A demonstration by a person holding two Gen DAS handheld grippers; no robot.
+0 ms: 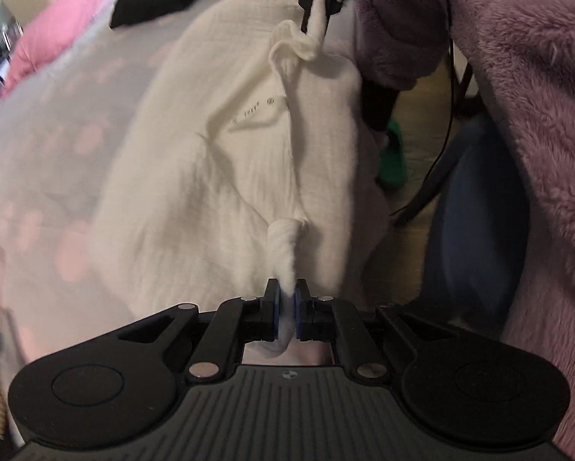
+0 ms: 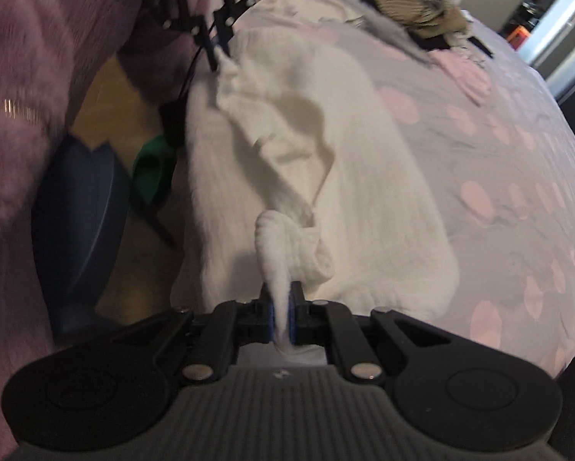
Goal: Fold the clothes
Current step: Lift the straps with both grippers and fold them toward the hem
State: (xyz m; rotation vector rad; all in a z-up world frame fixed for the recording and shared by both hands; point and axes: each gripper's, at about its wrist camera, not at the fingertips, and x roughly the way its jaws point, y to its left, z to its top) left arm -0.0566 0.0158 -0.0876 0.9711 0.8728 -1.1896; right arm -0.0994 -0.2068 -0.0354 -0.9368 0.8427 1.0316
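Pinched tight in the left gripper (image 1: 286, 296) is a bunched corner of the white garment (image 1: 195, 161), whose other corner the right gripper (image 2: 281, 299) clamps likewise, the cloth sagging between them onto the pink-dotted bedspread (image 2: 517, 161) beyond both.

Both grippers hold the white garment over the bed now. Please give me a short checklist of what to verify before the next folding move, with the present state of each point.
1. Left gripper shut on the white garment: ok, cloth bunched between the pads.
2. Right gripper shut on the same garment: ok.
3. Garment lies flat on the bedspread: not ok, creases run between the grips.
4. Near edge on the bed: not ok, it hangs over the side.
5. Landing area free: ok; the black garment and striped cloth lie farther away.
6. Grips at matching corners: cannot tell.
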